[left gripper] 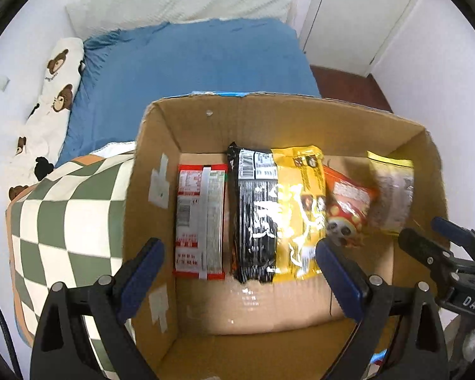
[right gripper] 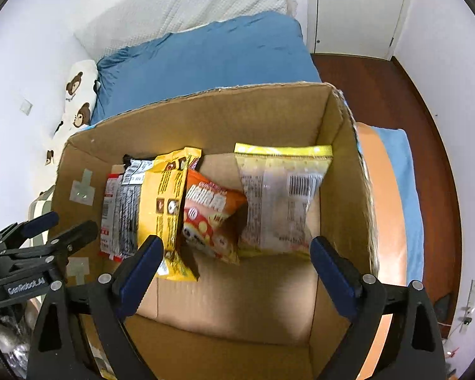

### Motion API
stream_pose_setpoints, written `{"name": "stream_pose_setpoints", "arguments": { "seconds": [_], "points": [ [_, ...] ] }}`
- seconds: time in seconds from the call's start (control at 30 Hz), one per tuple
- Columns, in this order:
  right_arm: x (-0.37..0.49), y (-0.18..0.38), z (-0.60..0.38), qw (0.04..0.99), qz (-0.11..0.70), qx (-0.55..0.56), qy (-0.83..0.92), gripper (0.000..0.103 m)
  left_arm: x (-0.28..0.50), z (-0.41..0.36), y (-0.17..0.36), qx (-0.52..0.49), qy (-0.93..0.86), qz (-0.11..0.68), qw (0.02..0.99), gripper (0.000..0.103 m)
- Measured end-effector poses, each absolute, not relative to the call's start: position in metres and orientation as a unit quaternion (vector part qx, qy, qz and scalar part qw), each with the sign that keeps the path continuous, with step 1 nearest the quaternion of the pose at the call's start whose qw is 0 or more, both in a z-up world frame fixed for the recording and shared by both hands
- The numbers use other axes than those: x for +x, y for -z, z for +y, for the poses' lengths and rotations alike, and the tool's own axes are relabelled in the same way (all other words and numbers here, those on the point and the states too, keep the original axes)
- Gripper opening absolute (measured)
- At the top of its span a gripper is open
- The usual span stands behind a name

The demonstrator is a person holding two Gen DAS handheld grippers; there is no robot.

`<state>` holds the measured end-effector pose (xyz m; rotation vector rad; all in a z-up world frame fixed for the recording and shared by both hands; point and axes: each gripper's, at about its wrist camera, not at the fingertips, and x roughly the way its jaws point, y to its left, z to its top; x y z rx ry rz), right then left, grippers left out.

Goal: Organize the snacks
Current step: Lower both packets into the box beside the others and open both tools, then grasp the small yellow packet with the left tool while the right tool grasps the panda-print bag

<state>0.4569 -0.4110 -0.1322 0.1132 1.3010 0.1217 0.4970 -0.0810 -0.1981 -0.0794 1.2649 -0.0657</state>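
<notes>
Five snack packets already stand in a row along the far wall of the cardboard box [left gripper: 161,158]: a red-and-white packet [left gripper: 199,221] at the left, then a black packet [left gripper: 256,218], a yellow packet [left gripper: 300,212], an orange packet [right gripper: 212,218] and a pale yellow-topped packet [right gripper: 281,196] near the right wall. Your left gripper [left gripper: 239,262] and right gripper [right gripper: 236,261] hang above, jaws spread and empty. No loose snacks show, so little seems left.

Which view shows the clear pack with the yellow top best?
The right wrist view. There the clear pack with the yellow top stands in full, unblocked, its barcode and print readable. In the left wrist view it sits at the box's far right, blurred and partly behind the orange pack.
</notes>
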Motion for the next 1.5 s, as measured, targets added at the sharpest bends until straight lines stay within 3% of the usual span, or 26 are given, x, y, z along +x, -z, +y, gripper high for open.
{"name": "stream_pose_setpoints", "arguments": {
  "seconds": [0.47, 0.67, 0.93, 1.13, 1.27, 1.37, 1.43, 1.5],
  "points": [
    [0.352, 0.057, -0.4, 0.851, 0.518, 0.052, -0.071, 0.096, 0.404, -0.079, 0.122, -0.034, 0.02, 0.499, 0.866, 0.098],
    [0.293, 0.043, -0.396, 0.844, 0.52, 0.098, -0.092, 0.096, 0.349, -0.071, 0.112, -0.028, 0.01, 0.492, 0.87, 0.098],
    [0.175, 0.147, -0.384, 0.718, 0.653, 0.2, -0.134, 0.096, 0.233, -0.012, 0.195, -0.066, -0.044, 0.594, 0.8, 0.098],
    [0.106, 0.231, -0.377, 0.634, 0.73, 0.226, -0.121, 0.094, 0.157, 0.049, 0.295, -0.214, -0.087, 0.688, 0.688, 0.098],
    [0.09, 0.255, -0.371, 0.612, 0.747, 0.231, -0.117, 0.085, 0.132, 0.084, 0.342, -0.36, -0.117, 0.688, 0.619, 0.098],
    [0.086, 0.265, -0.362, 0.612, 0.753, 0.214, -0.112, 0.077, 0.132, 0.093, 0.362, -0.414, -0.127, 0.682, 0.589, 0.098],
    [0.084, 0.271, -0.357, 0.617, 0.755, 0.195, -0.11, 0.068, 0.138, 0.094, 0.371, -0.436, -0.135, 0.677, 0.578, 0.098],
    [0.081, 0.275, -0.353, 0.624, 0.754, 0.173, -0.111, 0.05, 0.147, 0.091, 0.376, -0.436, -0.141, 0.677, 0.576, 0.098]
  ]
}}
